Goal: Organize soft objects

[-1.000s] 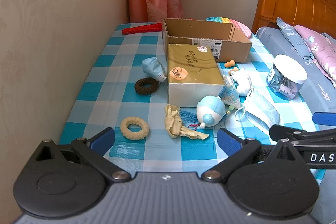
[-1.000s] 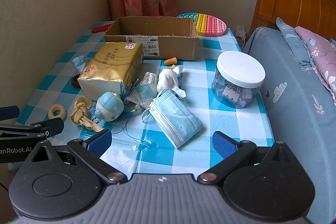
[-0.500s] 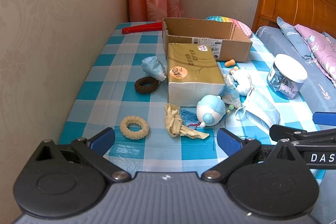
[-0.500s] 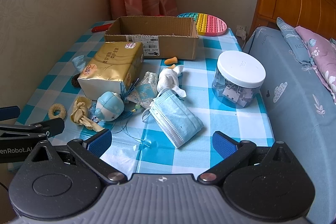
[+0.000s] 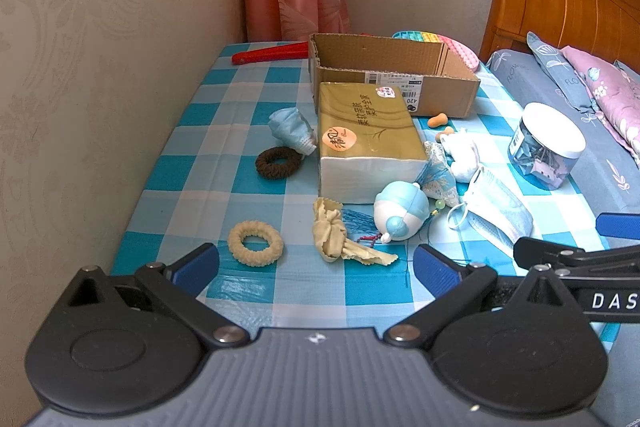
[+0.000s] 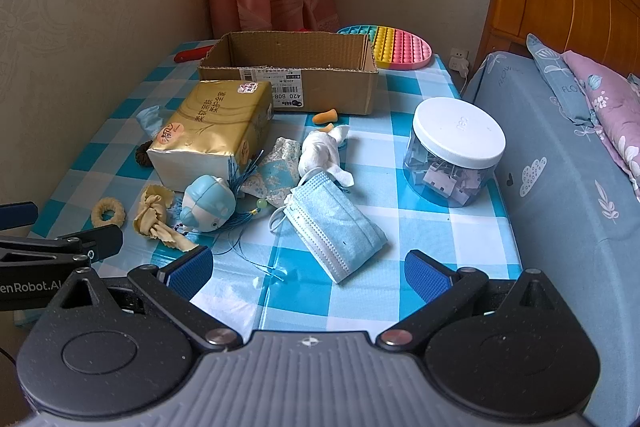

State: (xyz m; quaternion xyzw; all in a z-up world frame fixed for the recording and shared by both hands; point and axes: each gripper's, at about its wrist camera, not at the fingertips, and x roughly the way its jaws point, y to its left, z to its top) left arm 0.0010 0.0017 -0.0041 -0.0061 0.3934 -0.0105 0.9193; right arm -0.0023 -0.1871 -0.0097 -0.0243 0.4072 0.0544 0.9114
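Soft things lie scattered on a blue-checked table [image 5: 192, 147]: a cream hair ring [image 5: 255, 243], a brown hair ring [image 5: 279, 163], a yellow cloth [image 5: 336, 235], a round blue-and-white plush [image 5: 400, 215], a blue face mask [image 6: 334, 223], a white plush [image 6: 322, 151] and a gold tissue pack [image 5: 366, 131]. An open cardboard box [image 6: 292, 67] stands behind them. My left gripper [image 5: 316, 263] hovers open at the near edge, short of the cream ring and cloth. My right gripper [image 6: 308, 269] is open just short of the face mask. Both hold nothing.
A clear jar [image 6: 456, 151] of clips with a white lid stands at the right. A rainbow pop mat [image 6: 396, 45] and a red tool [image 5: 272, 54] lie behind the box. A bed [image 6: 560, 167] borders the table's right side, a wall [image 5: 100, 47] its left.
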